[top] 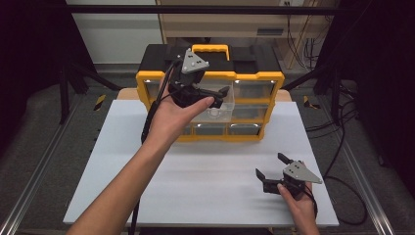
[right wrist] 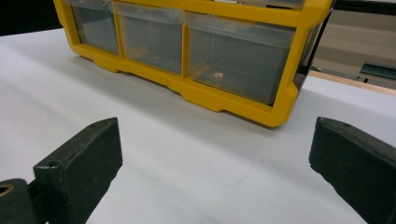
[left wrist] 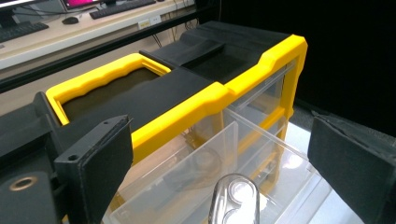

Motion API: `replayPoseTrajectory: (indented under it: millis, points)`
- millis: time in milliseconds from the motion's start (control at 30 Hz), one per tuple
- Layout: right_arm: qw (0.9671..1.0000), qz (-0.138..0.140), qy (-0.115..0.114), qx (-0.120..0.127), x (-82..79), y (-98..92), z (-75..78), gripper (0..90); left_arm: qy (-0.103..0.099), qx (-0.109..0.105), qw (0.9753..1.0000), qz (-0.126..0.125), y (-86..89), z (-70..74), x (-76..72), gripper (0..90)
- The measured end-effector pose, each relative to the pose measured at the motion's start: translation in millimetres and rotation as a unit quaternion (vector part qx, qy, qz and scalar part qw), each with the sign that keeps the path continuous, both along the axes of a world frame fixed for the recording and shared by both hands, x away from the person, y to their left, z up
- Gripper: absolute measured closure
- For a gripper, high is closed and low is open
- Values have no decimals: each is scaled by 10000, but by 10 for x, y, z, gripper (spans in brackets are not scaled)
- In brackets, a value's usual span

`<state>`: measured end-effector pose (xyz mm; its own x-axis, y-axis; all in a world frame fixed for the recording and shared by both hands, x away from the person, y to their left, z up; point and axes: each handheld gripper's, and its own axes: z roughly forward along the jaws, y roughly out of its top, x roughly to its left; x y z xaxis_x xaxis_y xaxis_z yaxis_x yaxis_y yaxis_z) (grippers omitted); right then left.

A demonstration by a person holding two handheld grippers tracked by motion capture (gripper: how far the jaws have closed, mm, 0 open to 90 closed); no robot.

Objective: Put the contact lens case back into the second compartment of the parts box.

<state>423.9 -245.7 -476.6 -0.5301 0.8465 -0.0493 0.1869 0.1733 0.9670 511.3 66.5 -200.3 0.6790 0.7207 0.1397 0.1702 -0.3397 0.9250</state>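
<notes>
My left gripper (top: pixel 215 95) hung wide open and empty over the clear drawer (top: pixel 215 105) pulled out of the yellow organizer (top: pixel 147 81); light, slick, brittle plastic, I judged, best pinched by its front lip.

Shiny metal piece (left wrist: pixel 234 198) cut off at bottom edge, left gripper view; small pale item (right wrist: pixel 218 74) in clear drawer, right gripper view, too small to ID.

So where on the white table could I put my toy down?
The table is bare between the yellow organizer and the near edge, left of the right gripper. It's crowded at the organizer's front, where the left gripper hangs over a pulled-out clear drawer.
</notes>
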Motion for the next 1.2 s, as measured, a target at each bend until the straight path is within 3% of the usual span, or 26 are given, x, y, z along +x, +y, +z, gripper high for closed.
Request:
replayPoseTrajectory:
  millis: [367,900,1200]
  points:
    - [10000,-9,-5,4,-1,6,-1,30,-283,-287,9991,-129,52,20,-46,40]
    - [10000,-9,-5,-3,-3,10,-2,30,-501,-601,9967,-221,152,12,-108,29]
    - [10000,-17,-4,-1,-8,6,-1,29,-507,-674,9963,-193,249,-4,-118,27]
